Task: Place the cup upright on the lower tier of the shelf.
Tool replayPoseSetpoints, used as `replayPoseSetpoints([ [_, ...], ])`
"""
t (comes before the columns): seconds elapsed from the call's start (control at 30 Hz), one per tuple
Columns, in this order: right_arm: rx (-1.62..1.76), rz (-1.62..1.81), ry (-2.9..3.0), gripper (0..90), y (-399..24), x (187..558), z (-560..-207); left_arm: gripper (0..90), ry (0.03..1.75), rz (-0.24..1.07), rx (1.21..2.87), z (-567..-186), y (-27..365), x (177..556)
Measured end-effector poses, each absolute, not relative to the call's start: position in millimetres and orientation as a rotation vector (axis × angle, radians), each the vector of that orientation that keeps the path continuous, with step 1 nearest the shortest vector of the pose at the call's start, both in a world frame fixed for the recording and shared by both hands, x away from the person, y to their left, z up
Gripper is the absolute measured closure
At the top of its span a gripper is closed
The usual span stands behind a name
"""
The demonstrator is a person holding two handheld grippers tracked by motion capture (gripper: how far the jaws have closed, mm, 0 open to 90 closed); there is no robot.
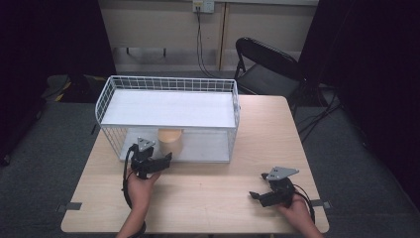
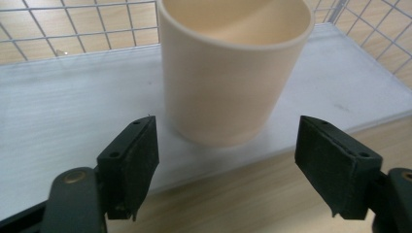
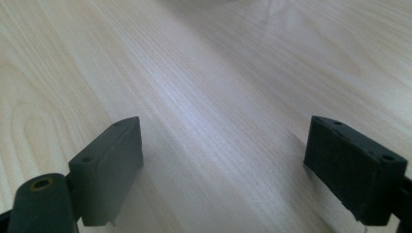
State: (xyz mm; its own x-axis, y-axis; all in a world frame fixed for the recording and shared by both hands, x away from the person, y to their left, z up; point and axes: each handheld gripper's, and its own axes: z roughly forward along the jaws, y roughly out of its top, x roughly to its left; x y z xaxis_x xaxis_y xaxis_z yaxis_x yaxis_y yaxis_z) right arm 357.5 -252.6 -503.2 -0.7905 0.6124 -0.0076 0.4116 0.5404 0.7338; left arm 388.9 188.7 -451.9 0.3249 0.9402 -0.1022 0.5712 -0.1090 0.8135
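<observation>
A cream-coloured cup (image 1: 171, 141) stands upright on the lower white shelf (image 1: 208, 148) of a white wire rack (image 1: 168, 84). My left gripper (image 1: 166, 158) is just in front of that cup (image 2: 233, 68), its jaws spread wide and clear of the cup's sides, so nothing is held. In the left gripper view both pads (image 2: 133, 158) sit short of the cup's base. My right gripper (image 1: 255, 195) rests low over the bare wooden table (image 3: 204, 87) at the front right, open and holding nothing.
The rack's upper white shelf (image 1: 166, 109) overhangs the cup, and wire walls close its sides and back. A black folding chair (image 1: 267, 64) stands behind the table's far right corner. Light wood tabletop (image 1: 208, 193) stretches between the two hands.
</observation>
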Motion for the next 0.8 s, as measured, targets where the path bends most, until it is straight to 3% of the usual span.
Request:
replayPoseSetpoints([
  [0.8,0.856,1.095,2.517,13.2,-253,357,-503,19.2,1.26,0.485,1.784,-446,214,366],
])
